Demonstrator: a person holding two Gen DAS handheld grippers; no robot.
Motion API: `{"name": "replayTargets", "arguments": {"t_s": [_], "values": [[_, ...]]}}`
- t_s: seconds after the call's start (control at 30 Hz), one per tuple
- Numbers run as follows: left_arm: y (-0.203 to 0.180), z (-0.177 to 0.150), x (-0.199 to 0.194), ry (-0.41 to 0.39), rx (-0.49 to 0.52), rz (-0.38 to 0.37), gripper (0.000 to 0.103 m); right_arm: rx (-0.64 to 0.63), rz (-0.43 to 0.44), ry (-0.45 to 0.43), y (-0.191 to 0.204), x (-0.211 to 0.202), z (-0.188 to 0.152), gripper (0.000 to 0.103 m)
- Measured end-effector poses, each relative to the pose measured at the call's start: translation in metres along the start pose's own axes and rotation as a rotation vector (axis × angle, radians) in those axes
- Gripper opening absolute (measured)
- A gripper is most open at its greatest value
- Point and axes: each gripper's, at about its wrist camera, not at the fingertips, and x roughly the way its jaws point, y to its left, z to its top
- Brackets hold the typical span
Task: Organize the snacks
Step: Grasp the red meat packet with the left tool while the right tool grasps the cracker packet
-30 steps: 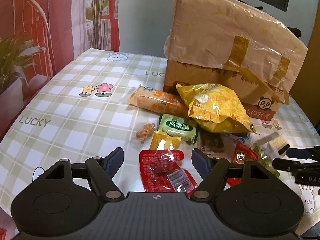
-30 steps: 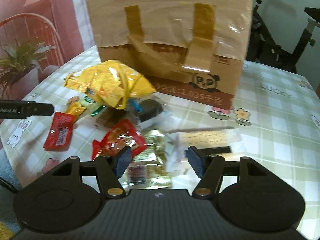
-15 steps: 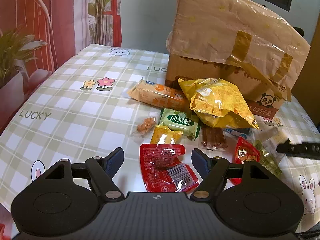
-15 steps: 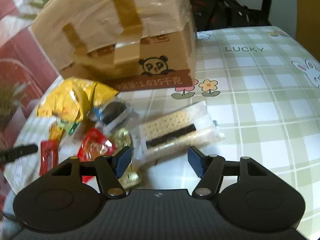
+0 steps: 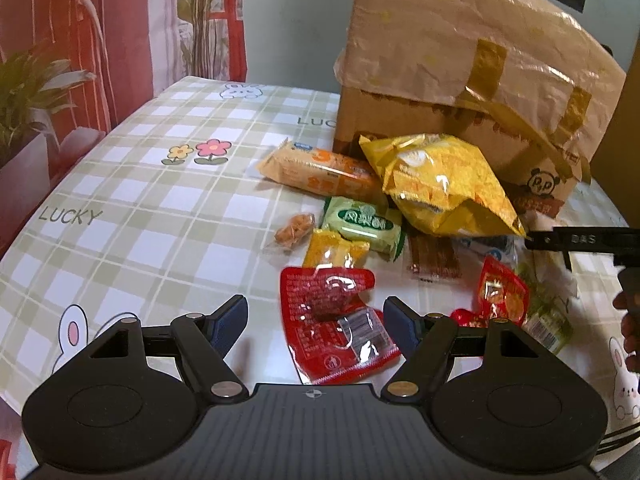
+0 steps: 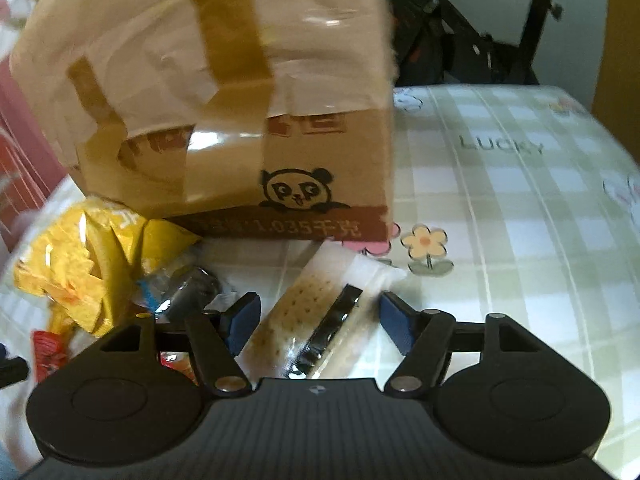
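Note:
Snacks lie in a pile before a taped cardboard box point(image 5: 460, 92). My left gripper point(image 5: 316, 316) is open, its fingers either side of a red sachet point(image 5: 336, 320) on the table. Behind it lie a small yellow pack point(image 5: 334, 254), a green pack point(image 5: 362, 224), an orange roll pack point(image 5: 320, 172) and a big yellow bag point(image 5: 444, 188). My right gripper point(image 6: 318, 318) is open around a clear-wrapped cracker pack point(image 6: 316, 320), not touching it. The box point(image 6: 224, 100) and yellow bag point(image 6: 88, 256) also show in the right wrist view.
A checked tablecloth point(image 5: 132, 200) covers the table, with its left edge near red curtains and a plant point(image 5: 32, 92). A second red pack point(image 5: 496, 300) and a green pack point(image 5: 548, 316) lie right of the sachet. The right gripper's finger point(image 5: 580, 238) reaches in from the right.
The right gripper swung right and moved in over the cracker pack, which now lies between its fingers. The left gripper edged slightly closer to the red sachet.

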Motion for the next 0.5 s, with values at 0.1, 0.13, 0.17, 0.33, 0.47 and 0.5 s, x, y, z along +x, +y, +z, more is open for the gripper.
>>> {"name": "replayTargets", "arguments": {"t_s": [0.1, 0.13, 0.17, 0.33, 0.47, 0.5], "values": [[-0.003, -0.003, 0.002, 0.013, 0.014, 0.004, 0.077, -0.084, -0.052, -0.013, 0.015, 0.006, -0.002, 0.070], [-0.003, -0.005, 0.003, 0.017, 0.017, 0.006, 0.077, -0.119, -0.070, -0.014, 0.020, 0.008, -0.004, 0.070], [-0.004, -0.006, 0.005, 0.022, 0.021, 0.007, 0.077, -0.159, -0.089, -0.016, 0.025, 0.009, -0.007, 0.068], [-0.006, -0.007, 0.011, 0.031, 0.026, 0.021, 0.077, -0.193, -0.091, -0.047, 0.030, -0.001, -0.020, 0.058], [-0.007, 0.002, 0.019, 0.017, -0.002, 0.040, 0.077, -0.195, -0.071, -0.056, 0.029, -0.010, -0.032, 0.056], [-0.007, 0.004, 0.022, 0.015, -0.011, 0.050, 0.077, -0.194, -0.068, -0.058, 0.031, -0.013, -0.035, 0.056]]}}
